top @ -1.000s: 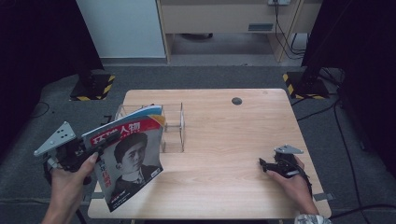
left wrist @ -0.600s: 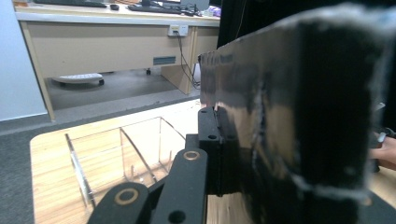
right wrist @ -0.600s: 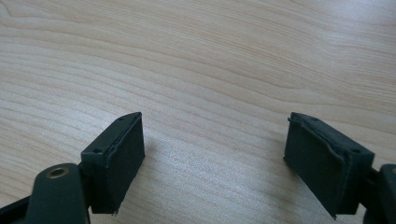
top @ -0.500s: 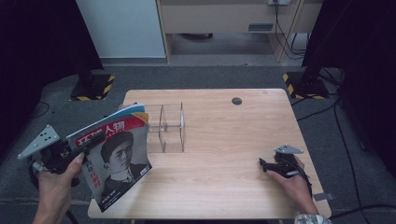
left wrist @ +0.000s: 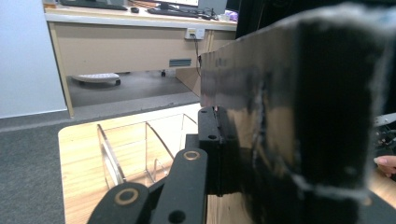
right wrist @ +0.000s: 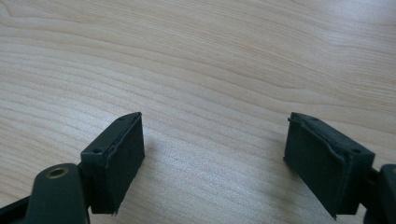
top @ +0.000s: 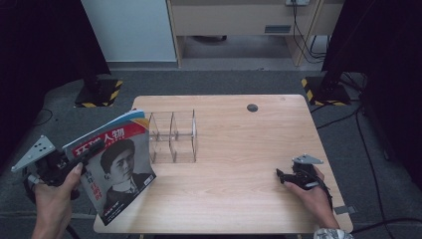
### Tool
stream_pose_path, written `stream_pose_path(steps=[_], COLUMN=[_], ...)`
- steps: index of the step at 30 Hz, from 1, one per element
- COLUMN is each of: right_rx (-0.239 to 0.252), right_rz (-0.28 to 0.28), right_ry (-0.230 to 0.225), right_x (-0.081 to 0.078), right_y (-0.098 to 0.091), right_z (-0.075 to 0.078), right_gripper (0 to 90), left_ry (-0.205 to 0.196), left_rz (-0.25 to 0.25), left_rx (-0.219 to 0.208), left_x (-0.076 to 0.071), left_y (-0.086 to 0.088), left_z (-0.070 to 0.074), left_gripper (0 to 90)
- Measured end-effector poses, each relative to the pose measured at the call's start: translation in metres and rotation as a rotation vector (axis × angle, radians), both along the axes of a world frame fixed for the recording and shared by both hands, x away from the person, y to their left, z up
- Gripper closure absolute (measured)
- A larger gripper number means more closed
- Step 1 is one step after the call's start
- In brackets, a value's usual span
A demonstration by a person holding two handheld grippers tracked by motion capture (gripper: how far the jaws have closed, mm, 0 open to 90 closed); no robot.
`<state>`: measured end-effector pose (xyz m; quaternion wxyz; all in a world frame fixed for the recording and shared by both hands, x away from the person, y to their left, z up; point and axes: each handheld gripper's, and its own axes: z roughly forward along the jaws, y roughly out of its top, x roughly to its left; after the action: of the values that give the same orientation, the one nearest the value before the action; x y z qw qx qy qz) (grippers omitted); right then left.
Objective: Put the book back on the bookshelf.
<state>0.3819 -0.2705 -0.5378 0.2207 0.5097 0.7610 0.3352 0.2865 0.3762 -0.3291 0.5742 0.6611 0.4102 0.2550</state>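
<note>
My left gripper (top: 74,158) is clamped on a magazine (top: 117,167), pinching it at its upper left edge, near the spine side of the cover. The magazine hangs tilted past the left edge of the tabletop (top: 239,149), its lower corner over the front-left corner of the table, cover facing up and toward me. In the left gripper view the dark glossy cover (left wrist: 299,116) sits hard against one jaw, so the bite looks deep enough.

My right gripper (top: 293,175) rests near the front-right corner of the tabletop, its jaws standing apart with nothing but bare wood between them (right wrist: 210,154).

The clear acrylic rack (top: 172,137) stands upright toward the left half of the tabletop, just beside the magazine's upper right corner, its slots empty as far as I can see.

I judge the magazine to be light but floppy and slick: held by one edge, its pages will sag and fan, and the glossy cover could slide in the pads. Gripping close to the spine keeps it stiffest. If it goes into a slot, I expect I'll need it near vertical, spine edge leading, and the thin rack may shift if nudged.
</note>
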Motion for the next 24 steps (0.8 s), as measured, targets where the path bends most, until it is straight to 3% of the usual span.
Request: stream_pose_path(steps=[12,24], right_rx=[0.000,0.000], right_rz=[0.000,0.000], right_ry=[0.000,0.000], right_x=[0.000,0.000], right_y=[0.000,0.000], right_z=[0.000,0.000], right_gripper=[20.1,20.1], left_ry=[-0.002,-0.002], left_rz=[0.035,0.062], left_rx=[0.003,-0.035], left_x=[-0.002,-0.008], left_y=[0.011,0.023], left_z=[-0.001,0.001], left_gripper=[86.9,86.9])
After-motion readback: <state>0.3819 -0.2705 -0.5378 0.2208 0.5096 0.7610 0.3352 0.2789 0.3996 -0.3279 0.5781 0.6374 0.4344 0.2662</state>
